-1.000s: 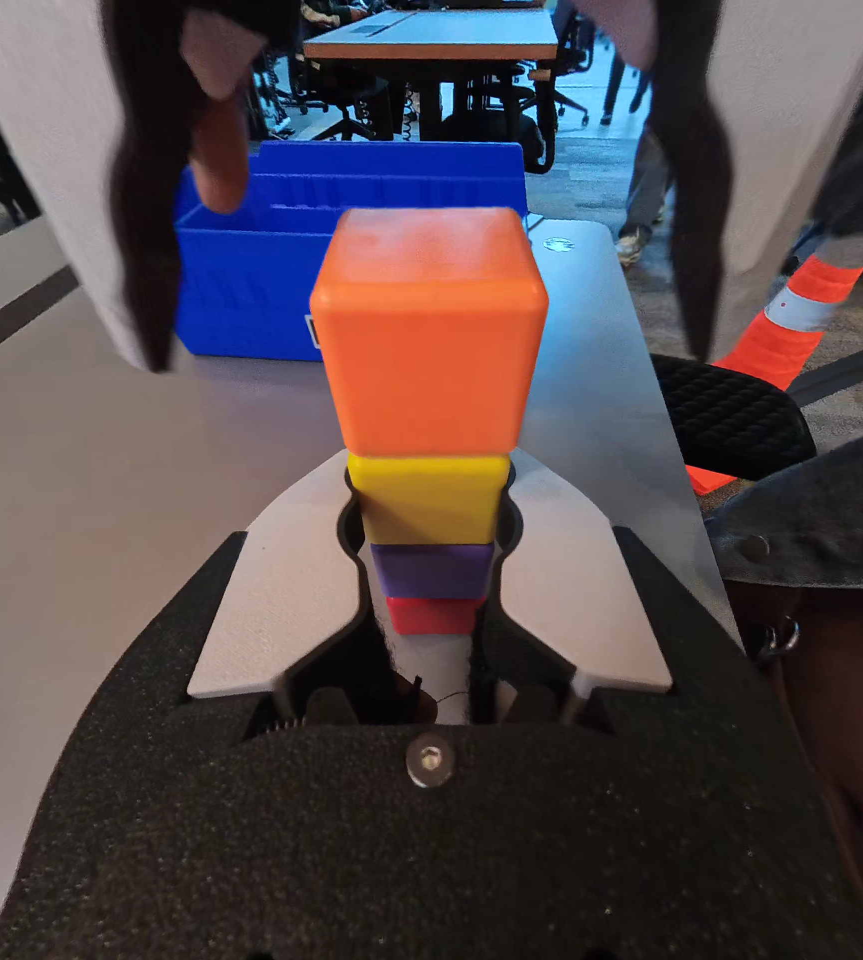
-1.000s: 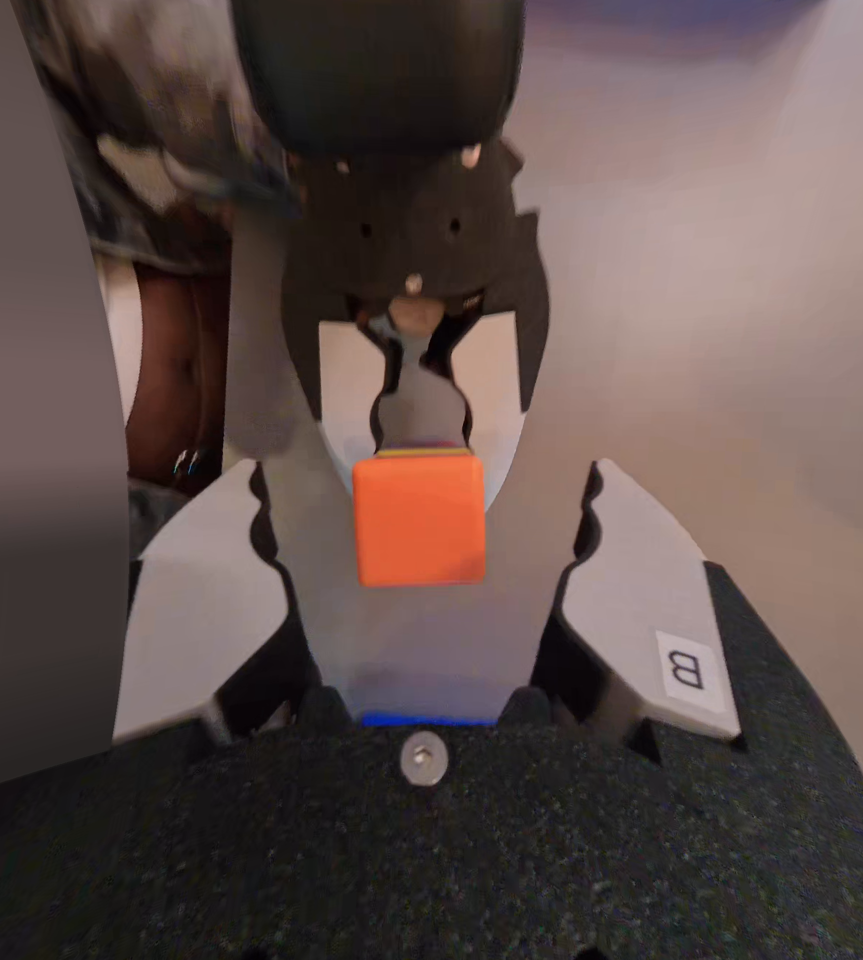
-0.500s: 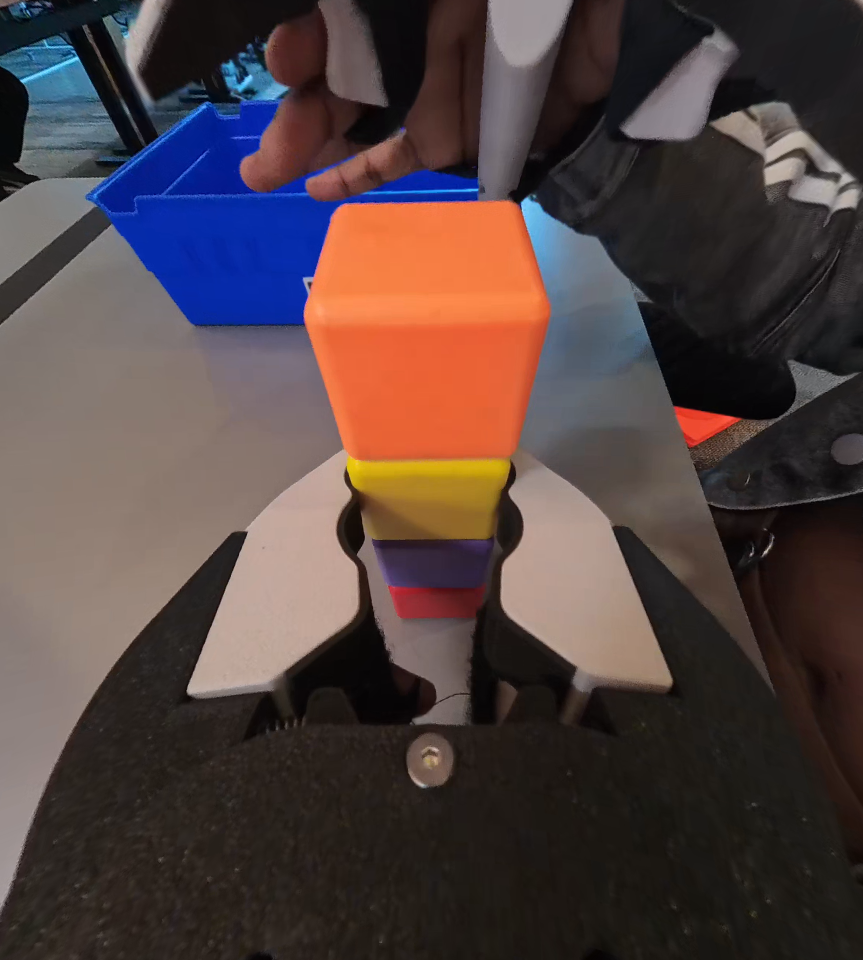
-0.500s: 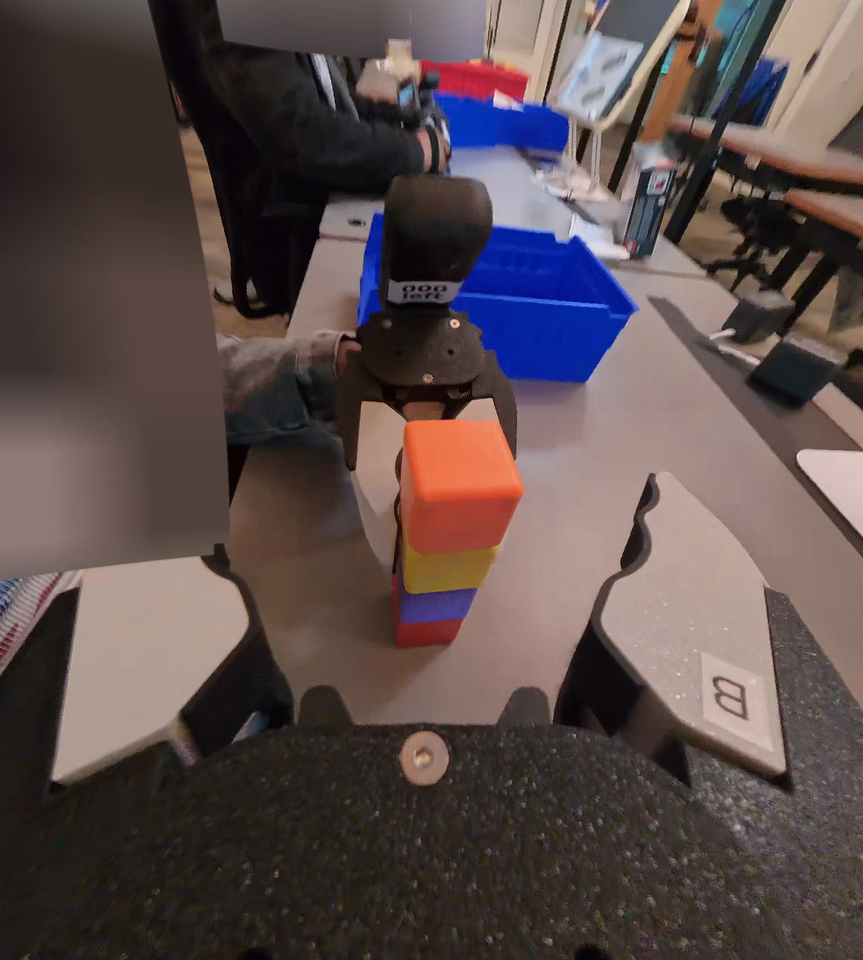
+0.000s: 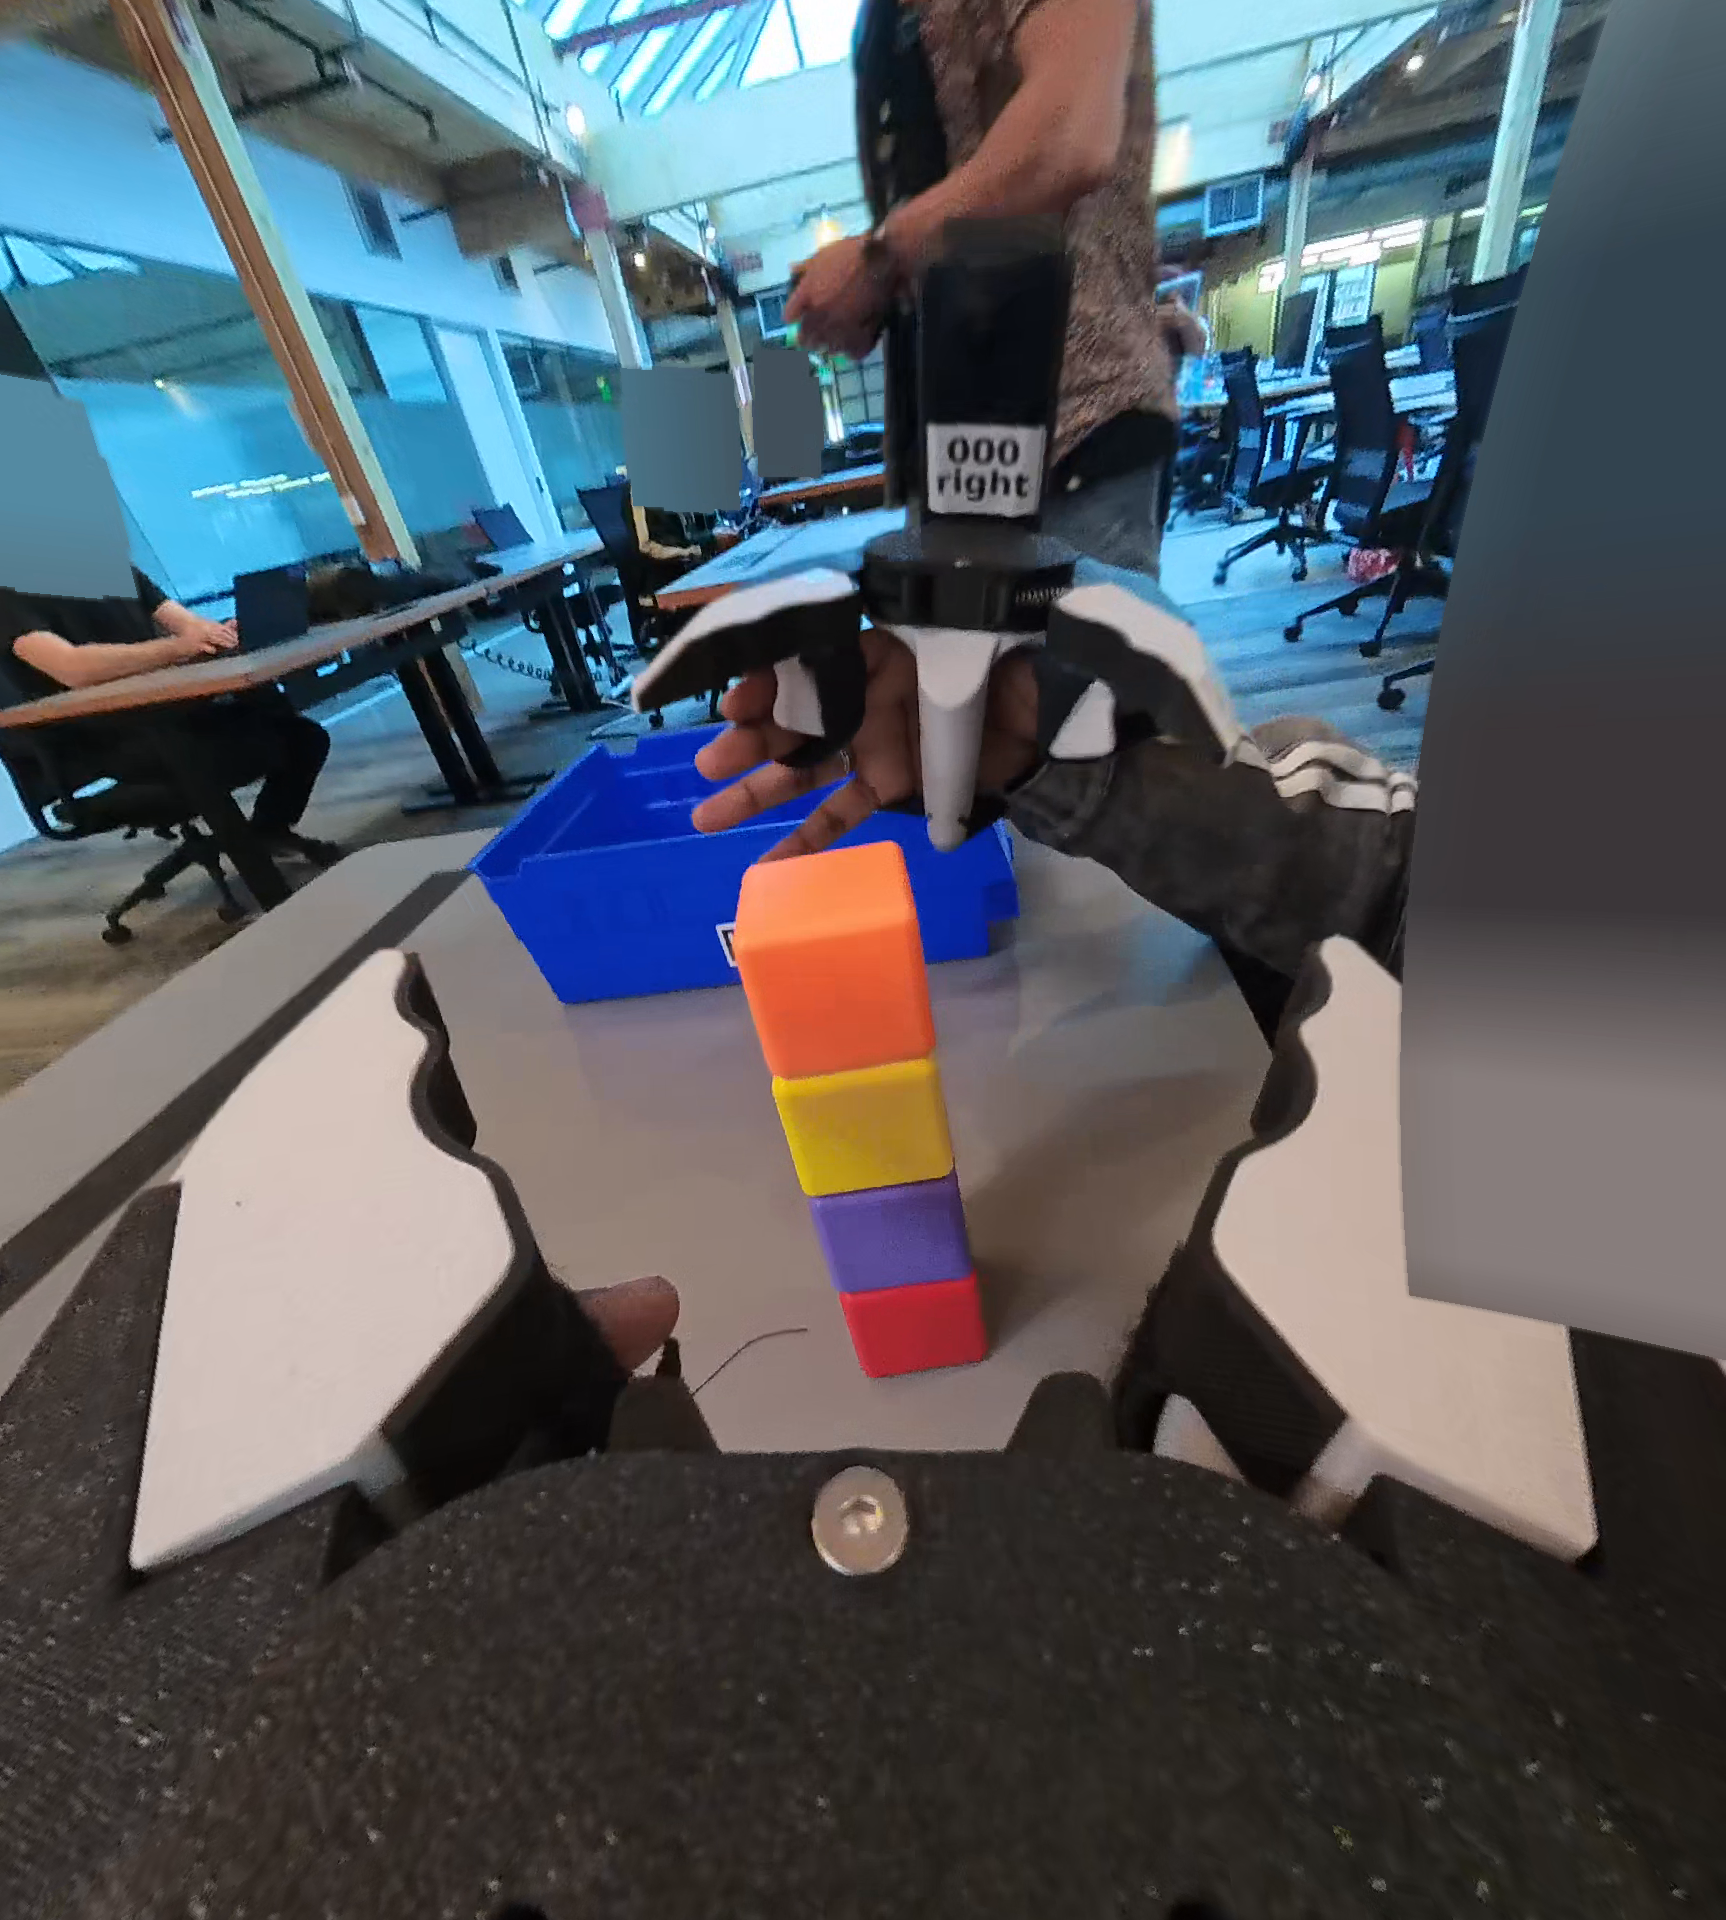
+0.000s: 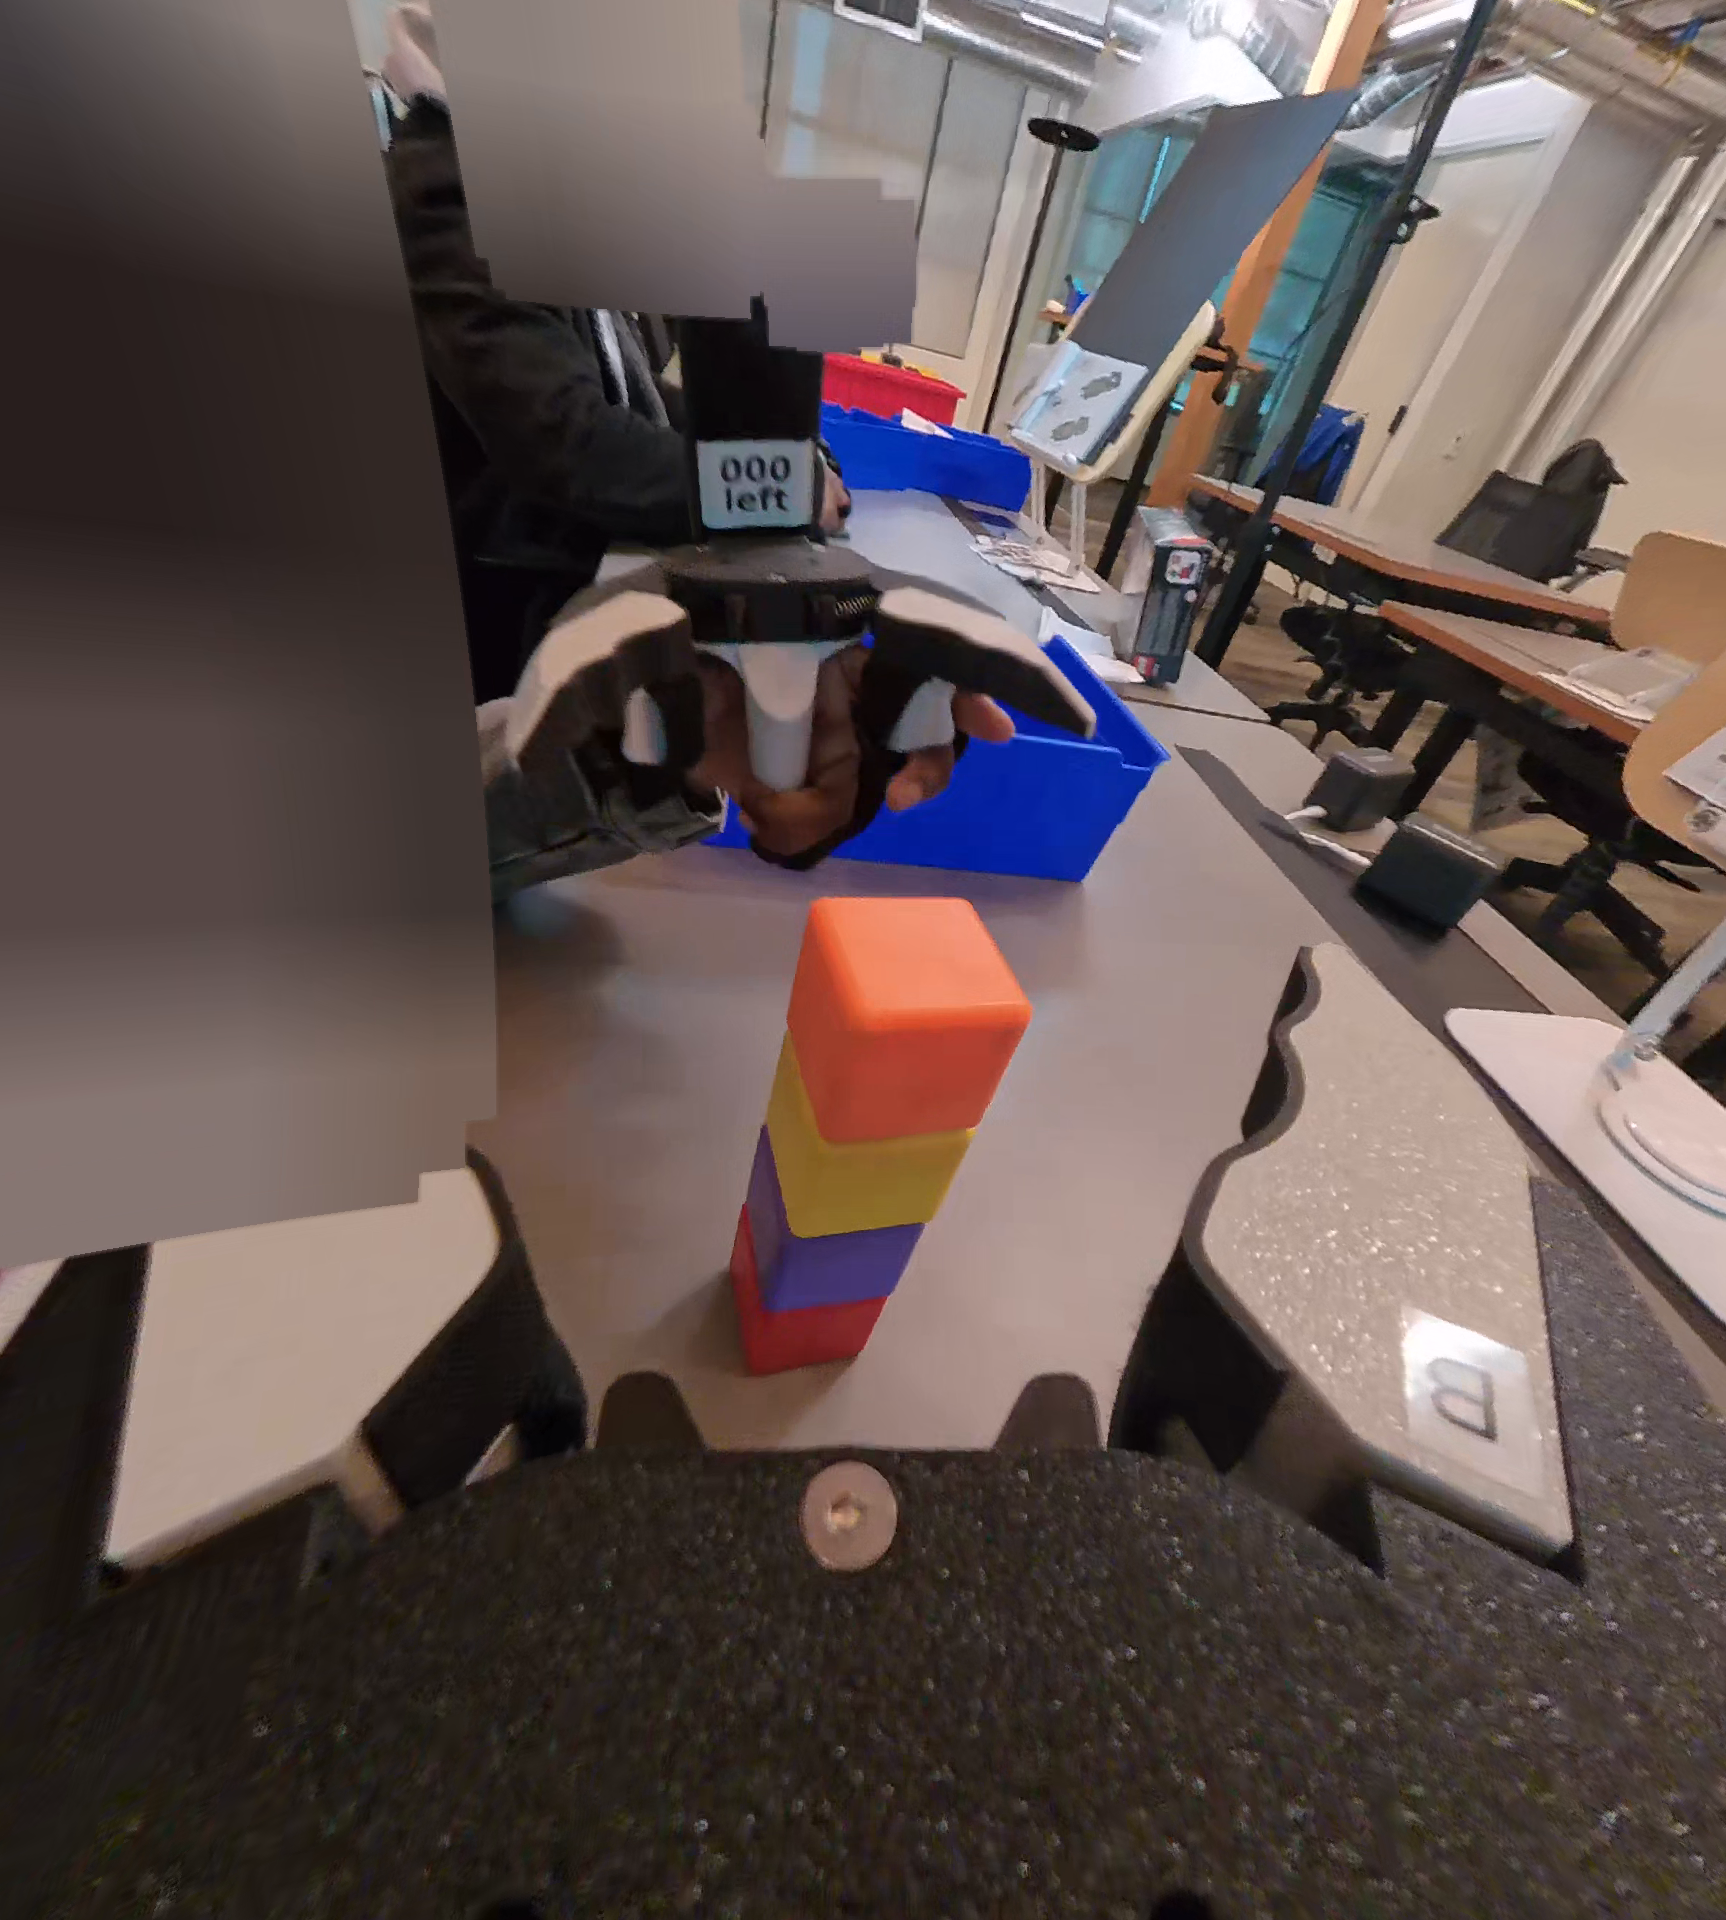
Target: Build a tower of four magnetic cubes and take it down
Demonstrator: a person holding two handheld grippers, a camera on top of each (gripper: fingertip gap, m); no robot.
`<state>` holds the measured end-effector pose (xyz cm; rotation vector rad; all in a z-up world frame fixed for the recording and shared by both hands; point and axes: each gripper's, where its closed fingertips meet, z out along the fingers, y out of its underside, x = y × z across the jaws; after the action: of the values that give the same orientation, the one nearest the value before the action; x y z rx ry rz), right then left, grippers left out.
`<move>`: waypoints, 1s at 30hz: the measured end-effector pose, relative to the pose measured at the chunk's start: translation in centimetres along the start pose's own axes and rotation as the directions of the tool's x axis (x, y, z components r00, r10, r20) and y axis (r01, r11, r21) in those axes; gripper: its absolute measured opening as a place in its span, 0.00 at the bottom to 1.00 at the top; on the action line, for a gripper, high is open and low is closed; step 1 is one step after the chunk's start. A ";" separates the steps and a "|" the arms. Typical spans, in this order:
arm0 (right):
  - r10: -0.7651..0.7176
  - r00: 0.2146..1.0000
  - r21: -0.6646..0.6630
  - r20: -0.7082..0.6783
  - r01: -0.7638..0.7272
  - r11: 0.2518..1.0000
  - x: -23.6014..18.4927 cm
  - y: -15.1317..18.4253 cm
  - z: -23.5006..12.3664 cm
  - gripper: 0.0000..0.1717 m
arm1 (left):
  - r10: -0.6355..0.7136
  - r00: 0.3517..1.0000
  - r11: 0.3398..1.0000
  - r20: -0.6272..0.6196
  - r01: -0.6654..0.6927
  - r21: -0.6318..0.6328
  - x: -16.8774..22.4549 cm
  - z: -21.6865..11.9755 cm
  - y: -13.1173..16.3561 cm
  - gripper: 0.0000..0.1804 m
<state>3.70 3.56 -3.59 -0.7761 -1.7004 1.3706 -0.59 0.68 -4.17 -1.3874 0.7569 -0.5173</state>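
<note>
Tower: four magnetic cubes stand stacked on the grey surface (image 5: 651, 1122), in front of the blue bin (image 5: 630, 894); bottom to top, red cube (image 5: 913, 1335), purple cube (image 5: 890, 1231), yellow cube (image 5: 861, 1122), orange cube (image 5: 833, 956).
Alignment: the stack is complete but a little staggered, each cube offset slightly from the one below.
Left tool (image 6: 797, 717): spread wide, holding nothing, raised behind the tower and well clear of it.
Right tool (image 5: 926, 707): also spread wide and empty, above and beyond the orange cube, not touching it.
Step in hand: building looks finished, so taking down probably starts with the orange cube.
How to do it well: come down square over the top cube, pinch its two opposite side faces, and steady a lower cube with the other tool so the magnets do not drag the rest up; lift straight, or tilt to break the pull.
Change from earlier: half a second ago the left tool was pinching the yellow cube; now it has let go and drawn back. The right tool was already open and has backed away further.
</note>
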 end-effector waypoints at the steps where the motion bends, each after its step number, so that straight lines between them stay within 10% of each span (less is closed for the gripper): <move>1: -0.003 1.000 -0.015 -0.014 0.003 1.000 0.2 0.2 -0.1 0.86 | 0.000 1.000 1.000 0.003 0.000 0.005 0.0 -0.2 -0.2 0.81; 15: 0.002 0.998 -0.163 -0.067 -0.013 0.986 0.6 2.6 -0.3 0.81 | -0.017 1.000 0.976 0.003 0.018 -0.216 0.2 0.4 2.9 0.77; 30: 0.013 1.000 -0.594 0.005 -0.007 0.804 -1.3 10.2 -1.3 0.81 | 0.012 1.000 0.768 -0.019 -0.022 -0.640 1.2 0.0 10.3 0.77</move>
<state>5.23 5.41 -13.67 -1.1212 -2.1687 0.8258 -0.82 1.20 -14.51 -2.0133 1.0129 -0.2501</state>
